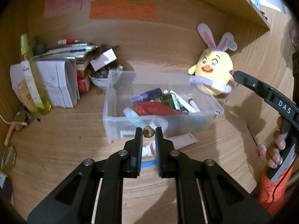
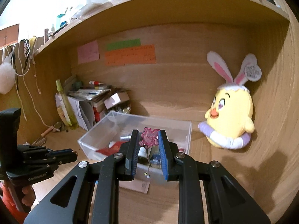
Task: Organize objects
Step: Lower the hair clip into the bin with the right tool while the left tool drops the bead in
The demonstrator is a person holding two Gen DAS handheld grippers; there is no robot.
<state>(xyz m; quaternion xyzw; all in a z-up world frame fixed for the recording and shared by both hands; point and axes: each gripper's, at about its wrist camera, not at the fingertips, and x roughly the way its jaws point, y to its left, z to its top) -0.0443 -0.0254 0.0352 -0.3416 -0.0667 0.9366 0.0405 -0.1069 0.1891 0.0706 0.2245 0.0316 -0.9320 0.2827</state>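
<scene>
We hold the left gripper (image 1: 148,130) clamped on a small brown nut-like bead (image 1: 148,132), raised in front of the near wall of the clear plastic bin (image 1: 112,123). Our right gripper (image 2: 148,136) is clamped on a pink translucent charm (image 2: 149,136), its cord dangling over the bin. A pink card (image 1: 184,140) lies on the desk (image 1: 65,140) by the bin's near edge. Inside the bin lie a red tube (image 1: 157,109) and a purple bottle (image 1: 145,95). Farther back a yellow plush chick (image 1: 213,71) leans at the back right corner, and a green spray bottle (image 1: 31,74) stands by stacked papers (image 1: 59,82) at the back left.
</scene>
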